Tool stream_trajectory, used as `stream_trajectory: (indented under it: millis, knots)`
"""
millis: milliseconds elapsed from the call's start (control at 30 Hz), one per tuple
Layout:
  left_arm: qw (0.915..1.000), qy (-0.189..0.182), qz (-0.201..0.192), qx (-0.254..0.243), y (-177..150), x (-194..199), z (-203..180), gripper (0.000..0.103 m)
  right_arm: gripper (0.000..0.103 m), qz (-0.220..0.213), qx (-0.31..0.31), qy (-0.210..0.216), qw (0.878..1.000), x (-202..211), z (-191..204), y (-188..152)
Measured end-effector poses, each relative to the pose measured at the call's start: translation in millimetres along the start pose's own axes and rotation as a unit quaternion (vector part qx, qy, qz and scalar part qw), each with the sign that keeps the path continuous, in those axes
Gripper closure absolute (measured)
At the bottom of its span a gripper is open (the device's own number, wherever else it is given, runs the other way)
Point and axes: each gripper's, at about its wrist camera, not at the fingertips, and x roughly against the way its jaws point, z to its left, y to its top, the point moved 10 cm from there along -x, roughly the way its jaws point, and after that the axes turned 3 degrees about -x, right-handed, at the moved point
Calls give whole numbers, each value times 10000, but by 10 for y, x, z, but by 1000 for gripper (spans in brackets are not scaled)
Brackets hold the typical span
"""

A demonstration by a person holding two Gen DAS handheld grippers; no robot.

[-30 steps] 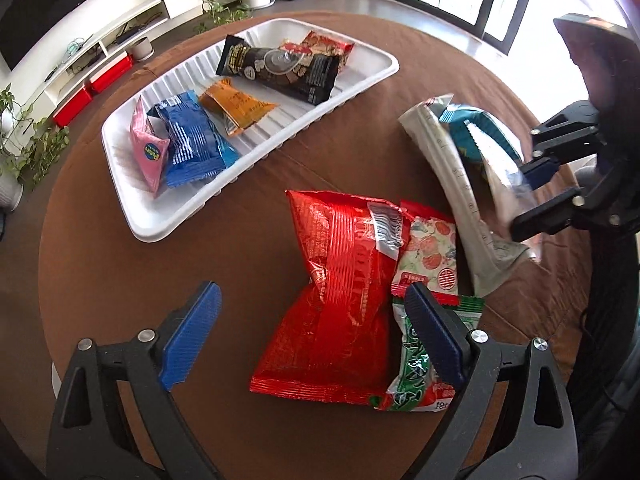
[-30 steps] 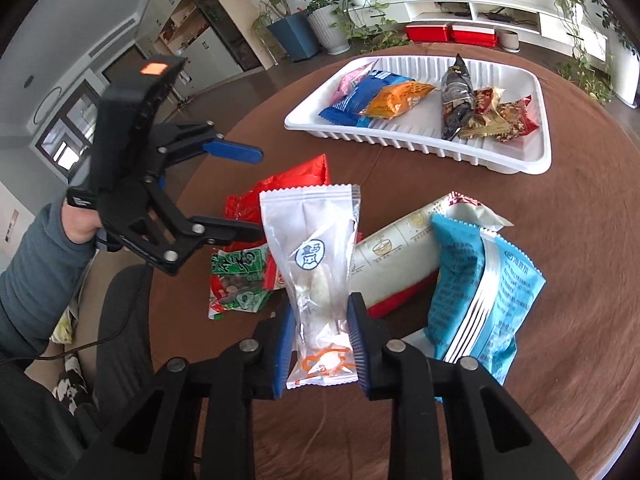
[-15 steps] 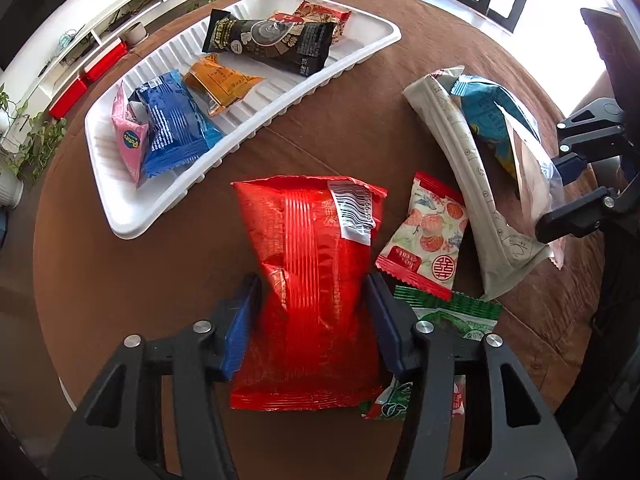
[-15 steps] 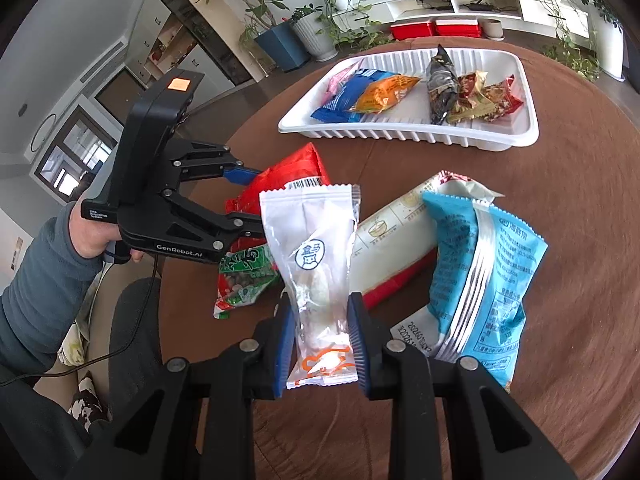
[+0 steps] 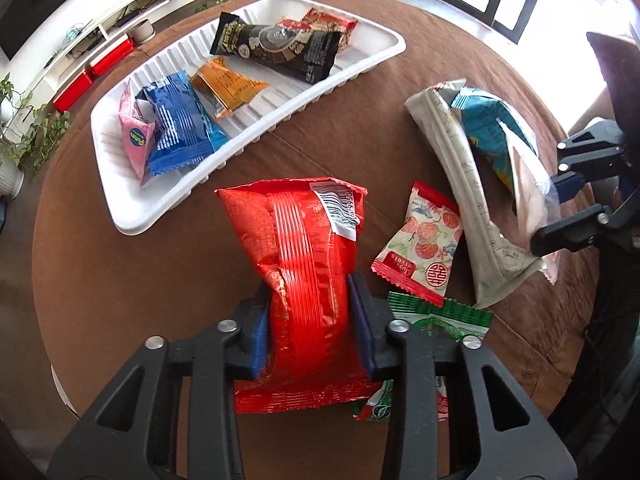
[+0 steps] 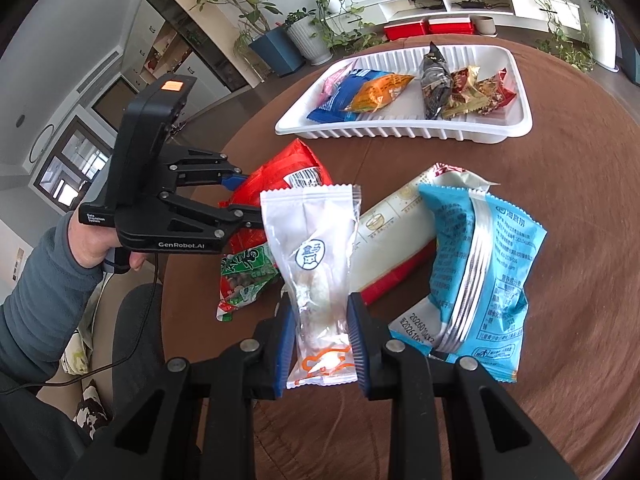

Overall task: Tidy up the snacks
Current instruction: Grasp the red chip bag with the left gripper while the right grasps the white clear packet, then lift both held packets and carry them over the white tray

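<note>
A: What is the left gripper (image 5: 310,320) doing?

B: Its jaws have just been closing, and they are now pinching the red bag (image 5: 304,264) at its middle. The bag is lying on the brown bench (image 5: 132,264), just in front of the white tray (image 5: 132,220).

A: And the right gripper (image 6: 320,344)?

B: Its jaws are clamping the lower part of a clear packet (image 6: 316,264), which is standing upright above the bench, well short of the tray.

A: What else is lying near the tray?

B: On the right gripper's side of the red bag, a flowered packet (image 5: 420,244) and a green packet (image 5: 440,320) are touching it. Farther that way, a long pale bag (image 5: 472,200) is lying under a light blue bag (image 6: 484,272).

A: And inside the tray?

B: A pink packet (image 5: 134,136), a blue one (image 5: 180,128), an orange one (image 5: 226,84), a black one (image 5: 280,48) and a red-gold one (image 5: 332,24) are sitting in it.
</note>
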Motion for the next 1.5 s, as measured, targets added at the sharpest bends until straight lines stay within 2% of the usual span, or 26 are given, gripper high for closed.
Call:
stream_trajectory:
  millis: [567,900,1200,1500]
  knots:
    - [9995,-27,-211,226,-39,107,-10,80,77,-116,-85,85,9999,39,55,-28]
    - [9964,-273,-517,614,-131,239,22,81,77,-264,-175,226,9992,109,85,20]
    - [9874,-519,-1015,1097,-162,565,168,81,77,-480,-337,335,9977,257,39,131]
    - [9730,-500,-1549,1637,37,953,675,81,77,-965,-707,250,9925,649,-244,532]
